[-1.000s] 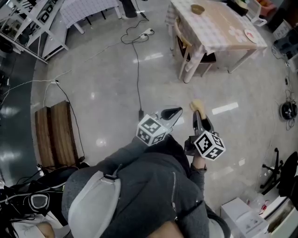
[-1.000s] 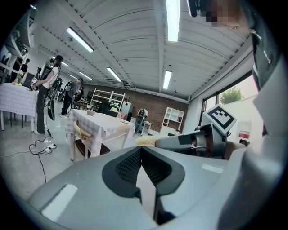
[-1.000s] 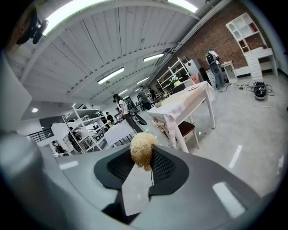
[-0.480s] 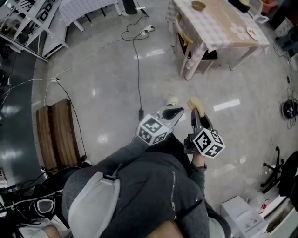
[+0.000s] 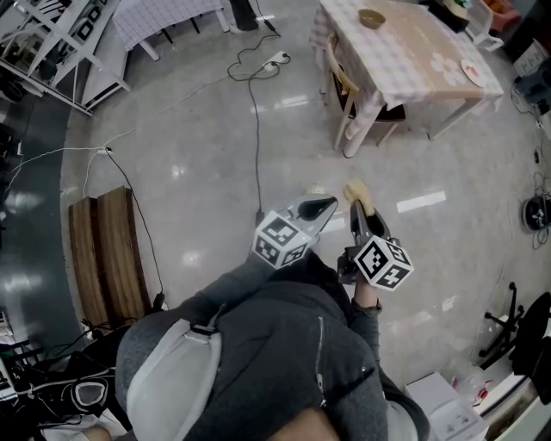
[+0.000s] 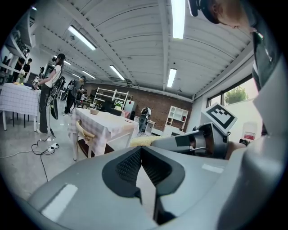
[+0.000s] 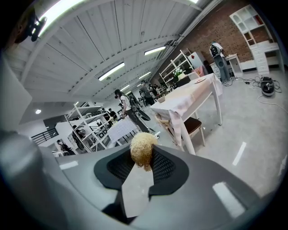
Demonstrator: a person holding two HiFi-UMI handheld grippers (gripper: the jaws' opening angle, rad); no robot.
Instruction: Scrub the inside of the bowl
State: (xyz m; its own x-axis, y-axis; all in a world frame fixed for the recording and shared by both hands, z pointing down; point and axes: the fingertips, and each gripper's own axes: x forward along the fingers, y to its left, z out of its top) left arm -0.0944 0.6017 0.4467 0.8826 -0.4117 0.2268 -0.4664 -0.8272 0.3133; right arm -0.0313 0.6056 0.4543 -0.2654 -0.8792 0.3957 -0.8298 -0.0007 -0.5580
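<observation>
Polished grey floor [image 5: 189, 172] is filling most of the head view, and the person is standing on it well apart from the work surface.

Nearest the body, both grippers are being held side by side in front of the chest, pointing slightly below level toward the table.

- The left gripper [image 5: 330, 205] is carrying nothing. Its jaws are pressing together, with no gap and no object between the pads [image 6: 128, 164]. This probably leaves it free to steady the bowl.
- The right gripper [image 5: 354, 209] is clamping a straw-coloured fibre scrubber [image 7: 142, 149] at the tips of its jaws, with the bulk of the tuft projecting forward past them. This placement is judged to leave the fibres exposed for contact with a curved inner wall.

Farther out, a black cable [image 5: 255, 129] is trailing across the floor. Beyond it, a table [image 5: 405, 52] with a checked cloth is standing with a chair [image 5: 337, 73] tucked beneath. The bowl [image 5: 372, 18] is sitting near the far end of that table, out of reach of either gripper, so scrubbing is judged not yet started.
</observation>
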